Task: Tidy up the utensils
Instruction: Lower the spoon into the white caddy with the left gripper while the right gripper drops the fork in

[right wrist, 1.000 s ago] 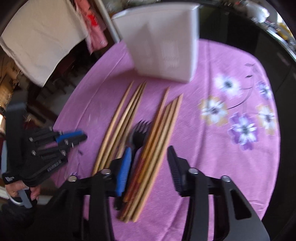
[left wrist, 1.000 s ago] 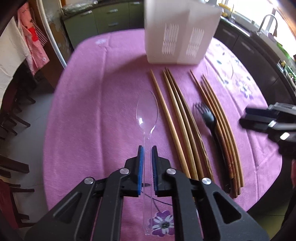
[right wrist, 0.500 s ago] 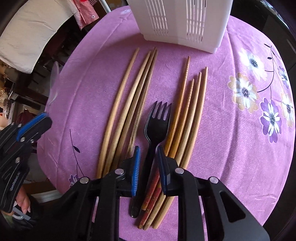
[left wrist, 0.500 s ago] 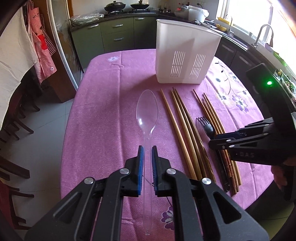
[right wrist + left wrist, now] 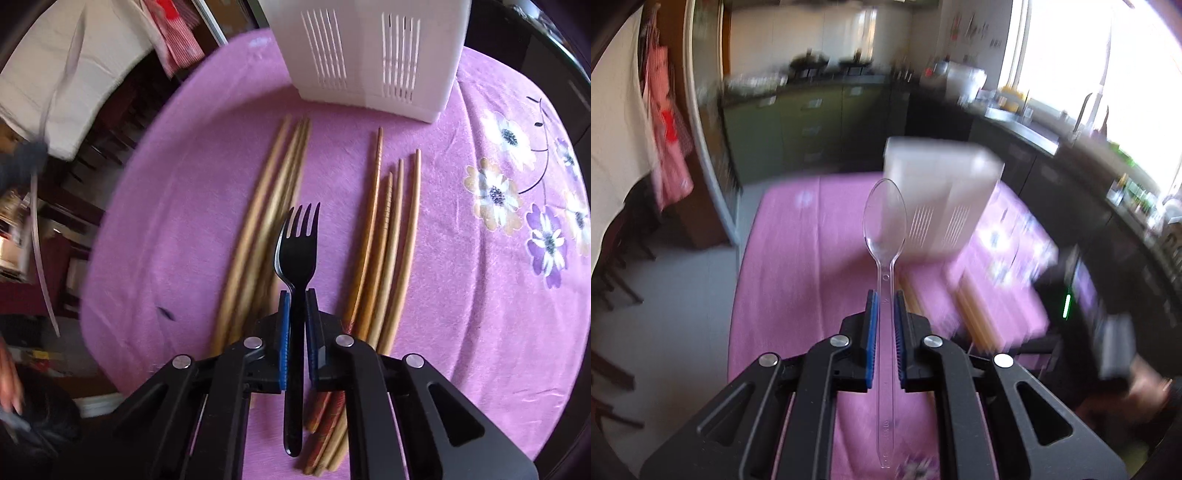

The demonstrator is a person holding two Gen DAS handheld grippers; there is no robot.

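Observation:
My left gripper (image 5: 885,299) is shut on the handle of a clear plastic spoon (image 5: 884,225) and holds it up above the purple tablecloth (image 5: 798,273), bowl forward, in front of the white slotted utensil holder (image 5: 942,199). My right gripper (image 5: 296,299) is shut on the handle of a black plastic fork (image 5: 298,243), tines forward, lifted a little over the table. Below the fork lie two groups of wooden chopsticks: one on the left (image 5: 266,210), one on the right (image 5: 391,229). The white holder (image 5: 369,55) stands at the far end of them.
The round table's purple floral cloth (image 5: 517,258) drops off at its edges on all sides. Green kitchen cabinets (image 5: 812,122) and a dark counter (image 5: 1034,136) lie beyond. The left wrist view is motion-blurred. A white cloth (image 5: 74,81) hangs at left.
My left gripper has lifted the clear spoon off the table and tilted up. My right gripper closed on the black fork and raised it from between the chopsticks.

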